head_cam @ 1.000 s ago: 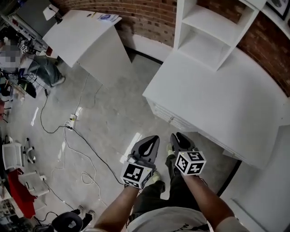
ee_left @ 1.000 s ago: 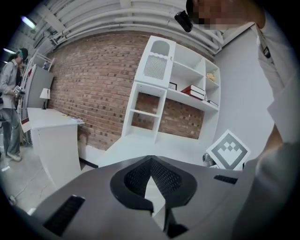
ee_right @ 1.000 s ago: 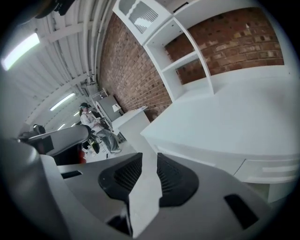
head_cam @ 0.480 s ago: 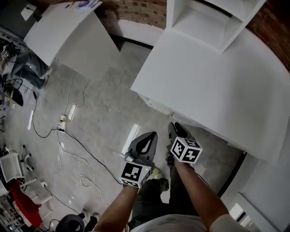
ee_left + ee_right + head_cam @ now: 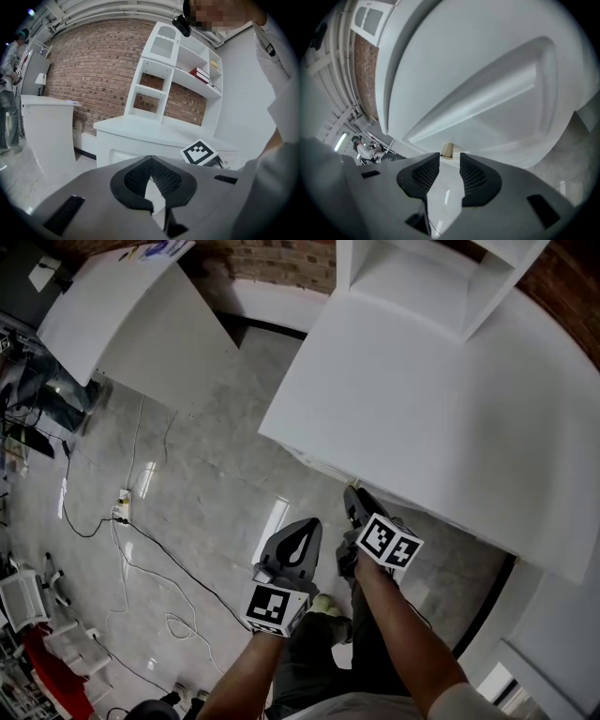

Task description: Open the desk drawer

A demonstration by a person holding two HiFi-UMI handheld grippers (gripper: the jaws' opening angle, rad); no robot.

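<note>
The white desk (image 5: pixel 450 418) fills the upper right of the head view, its drawer fronts (image 5: pixel 323 465) just under the near edge. My right gripper (image 5: pixel 350 491) points at that front with its jaws opening. In the right gripper view the recessed drawer panel (image 5: pixel 487 98) looms close, and a small tan knob (image 5: pixel 447 150) sits just past the fingertips of the right gripper (image 5: pixel 450 161), in line with the gap. No pad touches it. My left gripper (image 5: pixel 298 538) hangs over the floor beside it, shut and holding nothing. In the left gripper view, the left gripper (image 5: pixel 150 161) faces the desk (image 5: pixel 140 133).
A white shelf unit (image 5: pixel 422 277) stands on the desk against a brick wall. A second white counter (image 5: pixel 131 306) is at upper left. Cables (image 5: pixel 159 549) and a power strip (image 5: pixel 122 512) lie on the grey floor. The person's legs and shoe (image 5: pixel 326 606) are below the grippers.
Both grippers have sunk and come nearer the desk front. The right gripper has rolled and its jaws stand wider. The desk now fills more of the head view.
</note>
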